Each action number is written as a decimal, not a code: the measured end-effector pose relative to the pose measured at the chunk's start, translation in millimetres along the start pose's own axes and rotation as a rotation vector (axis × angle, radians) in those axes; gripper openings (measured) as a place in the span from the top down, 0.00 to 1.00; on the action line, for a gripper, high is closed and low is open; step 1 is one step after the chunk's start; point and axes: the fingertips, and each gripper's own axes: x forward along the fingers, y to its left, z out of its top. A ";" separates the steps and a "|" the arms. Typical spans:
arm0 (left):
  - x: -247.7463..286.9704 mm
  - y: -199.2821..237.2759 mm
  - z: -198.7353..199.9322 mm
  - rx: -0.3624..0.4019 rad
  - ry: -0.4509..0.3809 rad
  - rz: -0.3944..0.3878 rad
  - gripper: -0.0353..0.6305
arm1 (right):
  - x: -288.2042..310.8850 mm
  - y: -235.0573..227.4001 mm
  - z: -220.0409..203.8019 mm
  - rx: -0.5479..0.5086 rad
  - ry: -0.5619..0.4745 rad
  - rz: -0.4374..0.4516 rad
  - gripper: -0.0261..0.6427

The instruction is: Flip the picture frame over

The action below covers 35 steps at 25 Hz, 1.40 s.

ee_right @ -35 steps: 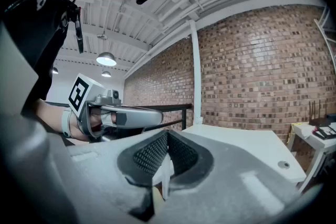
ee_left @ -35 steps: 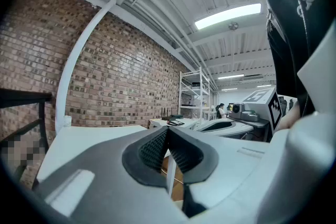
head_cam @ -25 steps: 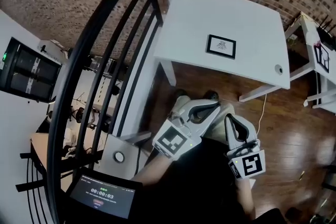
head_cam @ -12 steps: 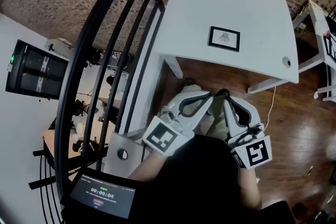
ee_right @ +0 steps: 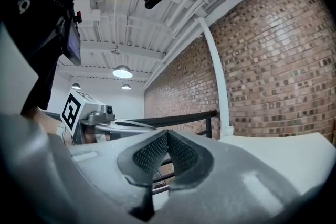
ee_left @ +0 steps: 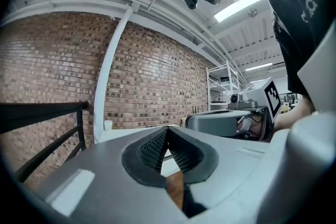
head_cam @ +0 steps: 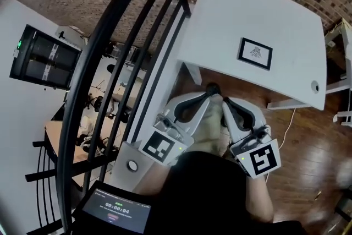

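Both grippers are shut & empty. The left gripper (head_cam: 207,97) and the right gripper (head_cam: 227,103) have their jaws pressed together w/ nothing between. They sit side by side, low in front of the person, over the wood floor (head_cam: 308,135), not yet at the white table (head_cam: 231,8). The picture frame (head_cam: 255,53) lies flat on the table, picture side up, nearer the side that faces the person, well apart from both grippers.

What could go wrong: shut jaws can't grab, so they may just push the frame & slide it off that near edge. It lies flat, so getting a jaw under it looks hard. A bump could drop it on the floor.

Vs 1 sec ago: grippers have come closer to the table, jaws same, frame in the same spot on the table
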 end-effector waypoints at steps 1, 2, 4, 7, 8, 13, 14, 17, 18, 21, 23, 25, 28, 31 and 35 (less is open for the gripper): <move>-2.6 8.7 -0.5 -0.008 0.001 0.017 0.92 | 8.8 1.7 -2.9 -0.003 0.004 0.013 0.97; -4.7 17.4 -1.9 -0.016 0.004 0.033 0.92 | 17.7 3.2 -5.7 -0.005 0.006 0.027 0.97; -6.7 32.6 -7.4 -0.026 0.014 0.059 0.92 | 33.6 4.8 -10.6 0.000 0.003 0.047 0.97; -1.8 46.5 -19.0 -0.025 0.043 0.078 0.92 | 47.0 0.4 -18.5 0.029 0.007 0.051 0.97; 3.0 49.4 -21.7 -0.022 0.050 0.079 0.92 | 48.8 -4.0 -22.3 0.044 0.016 0.046 0.97; 39.9 55.7 -33.3 -0.036 0.073 0.063 0.92 | 54.6 -41.7 -42.2 0.084 0.041 0.001 0.97; 47.8 54.8 -37.5 -0.025 0.081 0.051 0.92 | 54.3 -50.3 -45.9 0.096 0.042 -0.011 0.97; 70.8 48.4 -44.8 -0.002 0.095 0.010 0.92 | 48.4 -74.7 -53.3 0.125 0.053 -0.053 0.97; 77.4 45.8 -45.8 0.000 0.098 -0.002 0.92 | 44.9 -82.7 -55.6 0.126 0.060 -0.068 0.97; 93.7 38.8 -51.7 0.000 0.109 -0.026 0.92 | 31.5 -105.4 -65.4 0.116 0.078 -0.108 0.97; 103.2 35.8 -57.8 -0.004 0.116 -0.038 0.92 | 23.3 -118.3 -71.9 0.139 0.082 -0.141 0.97; 110.6 34.3 -62.2 -0.011 0.121 -0.045 0.92 | 14.7 -129.6 -79.9 0.129 0.095 -0.162 0.97; 119.1 32.8 -67.6 -0.018 0.131 -0.054 0.92 | 5.9 -143.0 -86.4 0.148 0.096 -0.193 0.97; 126.7 33.9 -74.1 -0.022 0.142 -0.059 0.92 | 0.2 -155.9 -96.5 0.178 0.097 -0.226 0.97; 138.4 32.7 -83.0 -0.023 0.158 -0.077 0.92 | -10.4 -171.5 -110.6 0.190 0.121 -0.266 0.97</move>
